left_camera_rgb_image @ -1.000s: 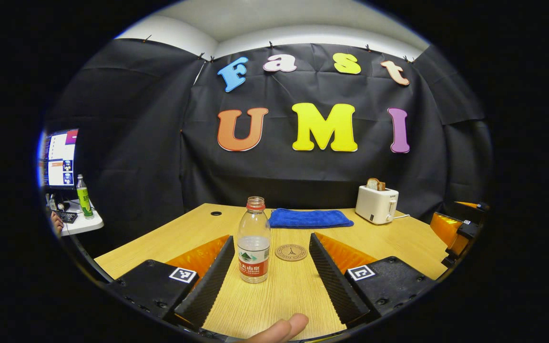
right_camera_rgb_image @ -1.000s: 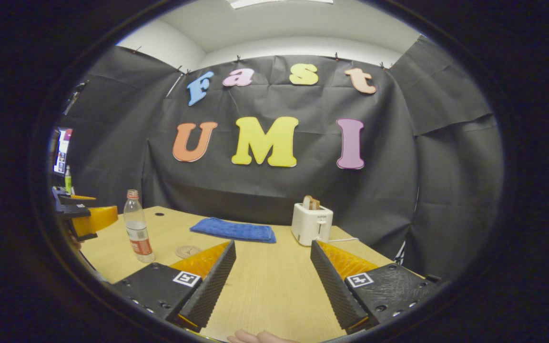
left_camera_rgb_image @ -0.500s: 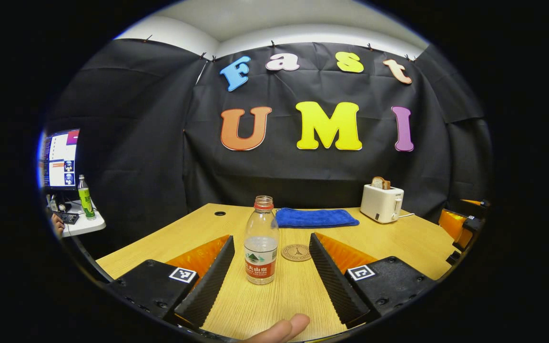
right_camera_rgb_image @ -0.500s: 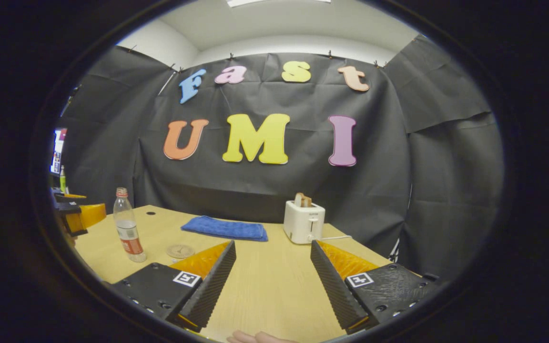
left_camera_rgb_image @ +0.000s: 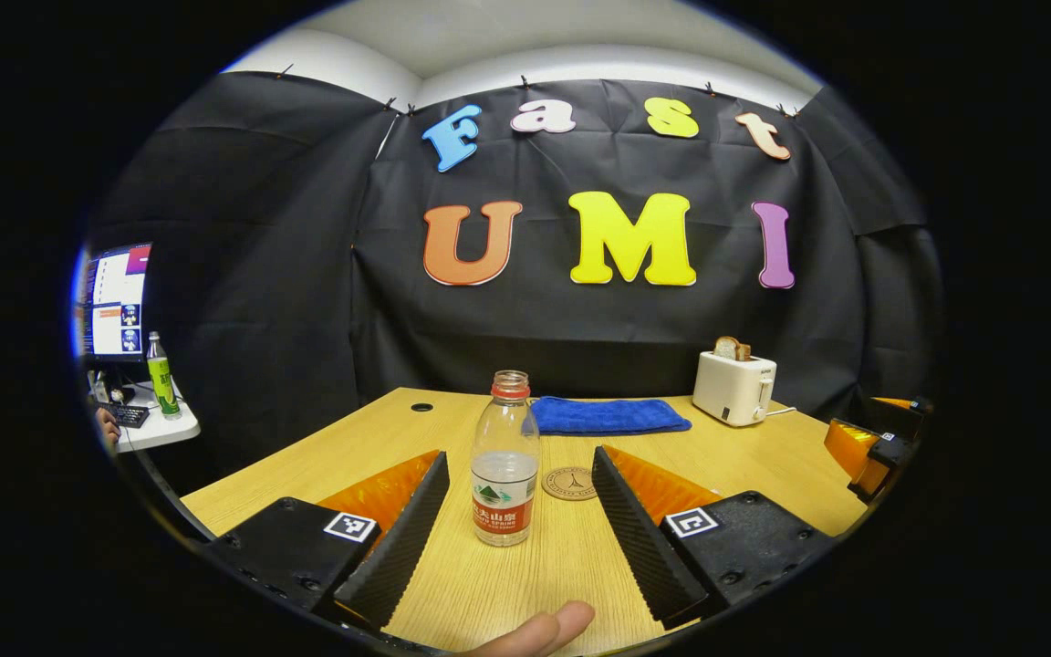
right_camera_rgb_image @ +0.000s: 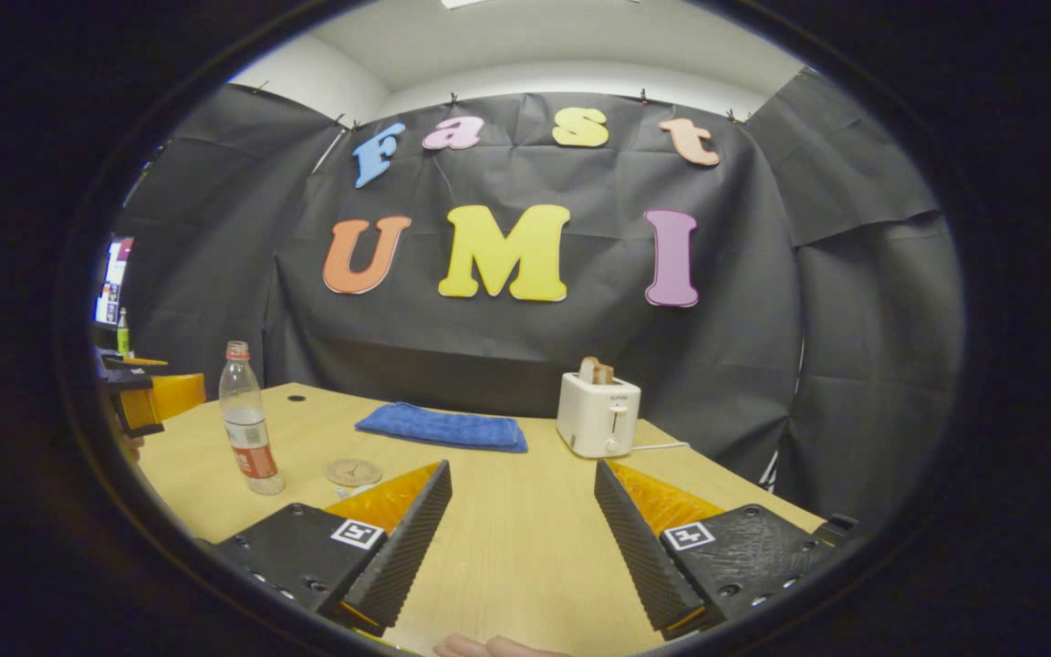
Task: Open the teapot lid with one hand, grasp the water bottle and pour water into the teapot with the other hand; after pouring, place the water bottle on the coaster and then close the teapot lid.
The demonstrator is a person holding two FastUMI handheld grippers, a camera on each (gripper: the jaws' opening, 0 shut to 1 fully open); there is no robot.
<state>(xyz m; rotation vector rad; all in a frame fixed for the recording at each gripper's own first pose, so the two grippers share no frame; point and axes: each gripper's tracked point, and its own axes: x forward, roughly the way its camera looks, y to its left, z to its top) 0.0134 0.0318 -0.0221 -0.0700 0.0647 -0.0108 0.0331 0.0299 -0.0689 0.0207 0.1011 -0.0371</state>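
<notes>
A clear water bottle [left_camera_rgb_image: 505, 461] with a red label and a red neck ring stands upright on the wooden table [left_camera_rgb_image: 325, 456], part full. My left gripper [left_camera_rgb_image: 519, 453] is open, and the bottle stands between its fingers, touching neither. A round cork coaster [left_camera_rgb_image: 569, 483] lies just right of the bottle and behind it. In the right gripper view the bottle [right_camera_rgb_image: 250, 420] and coaster [right_camera_rgb_image: 353, 472] sit far left. There my right gripper [right_camera_rgb_image: 522, 467] is open above bare table, holding nothing.
A folded blue towel [left_camera_rgb_image: 608, 416] and a white toaster [left_camera_rgb_image: 733, 388] holding bread stand at the back of the table. The right gripper [left_camera_rgb_image: 872, 438] shows at the right edge. A side desk with a monitor [left_camera_rgb_image: 115, 301] and a green bottle [left_camera_rgb_image: 159, 374] is on the left.
The left gripper has shifted, so the bottle now sits more centrally between its fingers. The right gripper swayed left, then back. Both stayed open.
</notes>
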